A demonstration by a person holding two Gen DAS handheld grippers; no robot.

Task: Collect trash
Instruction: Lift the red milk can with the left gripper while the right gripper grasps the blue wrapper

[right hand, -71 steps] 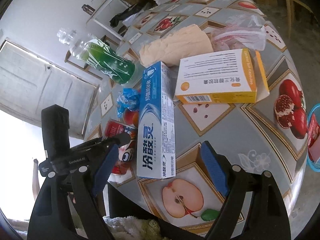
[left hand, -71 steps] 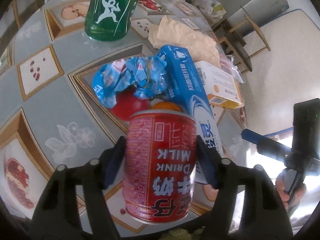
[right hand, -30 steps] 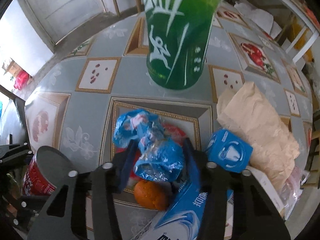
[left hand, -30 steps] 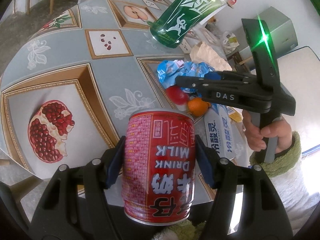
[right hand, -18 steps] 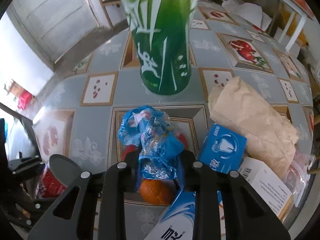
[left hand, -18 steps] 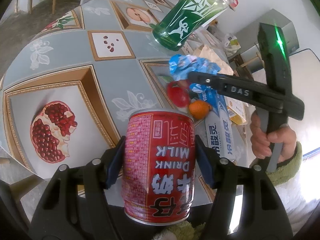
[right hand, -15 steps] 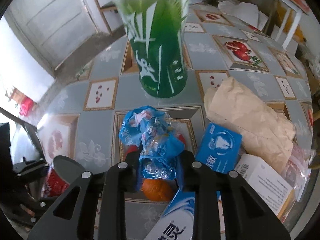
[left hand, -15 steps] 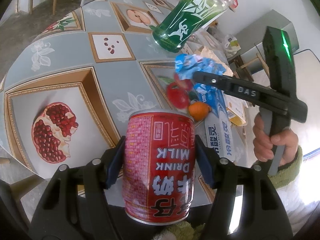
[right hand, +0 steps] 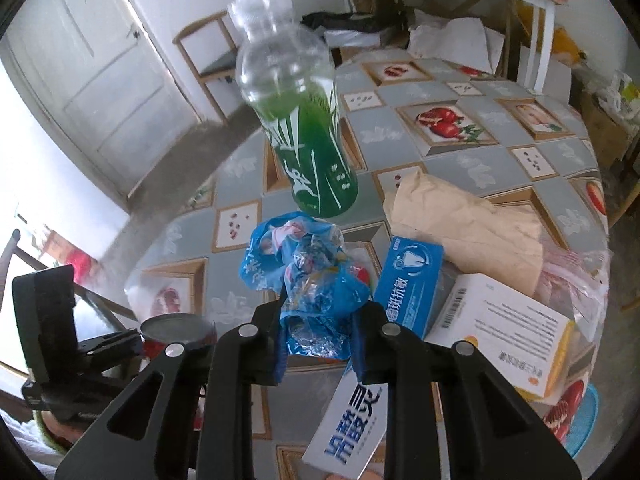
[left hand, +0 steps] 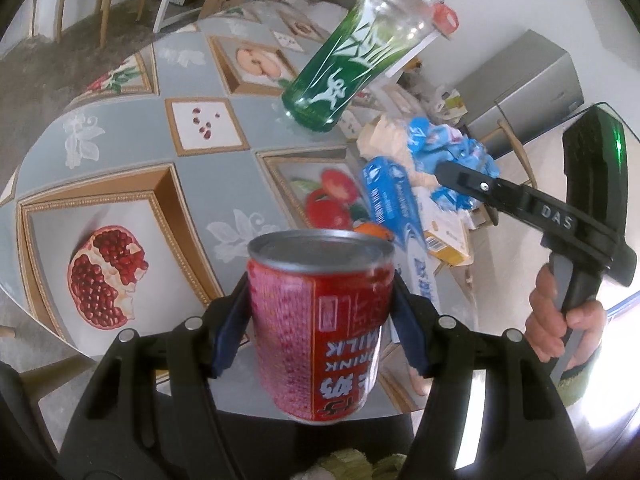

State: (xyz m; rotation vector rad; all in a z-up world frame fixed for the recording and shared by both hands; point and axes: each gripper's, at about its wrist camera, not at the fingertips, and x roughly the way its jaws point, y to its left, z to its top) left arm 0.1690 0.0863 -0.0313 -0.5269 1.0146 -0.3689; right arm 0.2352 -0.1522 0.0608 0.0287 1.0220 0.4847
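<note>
The left gripper (left hand: 320, 320) clamps a red milk-drink can (left hand: 320, 320) between its blue pads (label upside down). The right gripper (right hand: 318, 344), jaws nearly closed, pinches a crumpled blue wrapper (right hand: 308, 276), its bulk bunching beyond the fingertips, above the table (right hand: 460, 164).

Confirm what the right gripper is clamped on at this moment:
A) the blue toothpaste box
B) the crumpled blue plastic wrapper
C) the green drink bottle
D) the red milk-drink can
B: in the right wrist view the right gripper has its pads pressed on the crumpled blue plastic wrapper; its jaws have just been closing on it. The red milk-drink can sits in the left gripper.
</note>
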